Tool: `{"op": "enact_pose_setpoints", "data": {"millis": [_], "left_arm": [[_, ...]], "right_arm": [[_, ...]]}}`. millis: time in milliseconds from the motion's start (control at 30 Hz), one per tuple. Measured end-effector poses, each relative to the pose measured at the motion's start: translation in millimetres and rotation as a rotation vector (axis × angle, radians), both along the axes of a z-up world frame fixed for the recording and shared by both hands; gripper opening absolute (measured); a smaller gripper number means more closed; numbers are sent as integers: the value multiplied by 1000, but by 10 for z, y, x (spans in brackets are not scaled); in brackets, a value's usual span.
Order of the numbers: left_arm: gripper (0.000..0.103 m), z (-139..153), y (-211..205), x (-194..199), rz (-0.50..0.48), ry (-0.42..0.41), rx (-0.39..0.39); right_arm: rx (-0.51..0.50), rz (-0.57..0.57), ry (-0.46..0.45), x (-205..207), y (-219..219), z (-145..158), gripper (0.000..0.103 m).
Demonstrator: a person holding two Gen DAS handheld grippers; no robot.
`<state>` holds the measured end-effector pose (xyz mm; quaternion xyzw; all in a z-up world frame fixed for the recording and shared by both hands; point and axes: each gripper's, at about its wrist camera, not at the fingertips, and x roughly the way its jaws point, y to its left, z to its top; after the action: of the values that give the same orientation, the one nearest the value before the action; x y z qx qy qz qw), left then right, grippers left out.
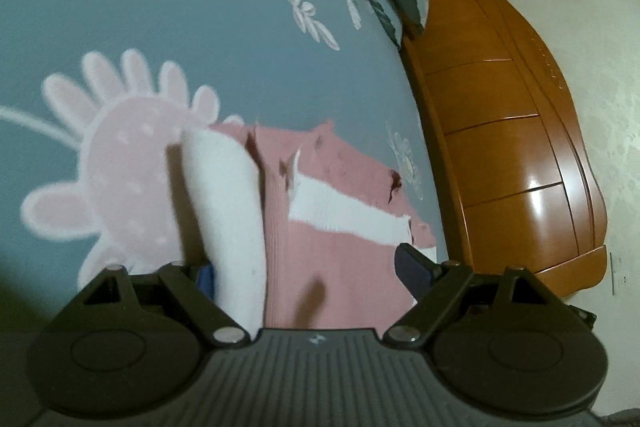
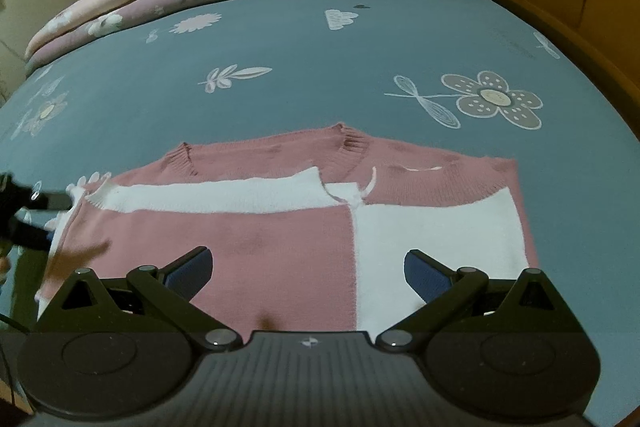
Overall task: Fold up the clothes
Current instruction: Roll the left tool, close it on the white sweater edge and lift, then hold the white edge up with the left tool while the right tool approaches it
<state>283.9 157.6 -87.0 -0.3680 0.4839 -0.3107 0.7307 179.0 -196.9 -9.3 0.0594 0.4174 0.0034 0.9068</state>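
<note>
Right wrist view: a blue bedsheet (image 2: 304, 59) is covered at its near edge by a pink-and-white sweater (image 2: 280, 227), laid flat with sleeves folded in, its long axis running side to side. The right gripper (image 2: 308, 271) is held just above the hem, jaws apart, empty. The left gripper (image 1: 304, 267), also spread, is possibly nearer the sweater's side edge.

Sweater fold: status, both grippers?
Left gripper open, over sweater's edge. Right gripper open, above hem. Sweater partly folded on bed. Nothing in way.
</note>
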Motion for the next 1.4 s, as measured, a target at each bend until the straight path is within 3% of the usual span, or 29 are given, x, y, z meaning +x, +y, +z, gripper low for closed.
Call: {"op": "enact_pose_setpoints", "data": {"millis": [133,333,533,633,700,767,833,1000,1167,1400], "left_arm": [[85,12,35,1,-21,-20,3],[66,-44,168,-27,-6,-20,-1],[63,-54,159,5,-55,-66,23],[56,-75,132,19,-66,-92,38],[49,-92,121,11,-62,-104,59],[34,-113,116,3,-51,-105,86],[26,-163,120,21,-35,-90,108],[26,-161,58,6,-49,-131,141],[26,-154,14,4,-46,-152,157],[26,-140,30,-16,-36,-146,173]], "right_arm": [[-19,26,5,-22,64,-15,103],[-47,144,-16,-40,230,-2,103],[-136,423,-57,-76,674,-7,103],[-138,547,-71,-109,925,-48,103],[-151,628,-83,-159,1107,-91,103],[-198,705,-108,-258,1309,-132,103],[-243,776,-134,-380,1507,-173,103],[-403,922,-213,-730,1961,-338,103],[-631,958,-254,-1075,2333,-631,98],[-797,851,-328,-1160,2551,-736,99]]}}
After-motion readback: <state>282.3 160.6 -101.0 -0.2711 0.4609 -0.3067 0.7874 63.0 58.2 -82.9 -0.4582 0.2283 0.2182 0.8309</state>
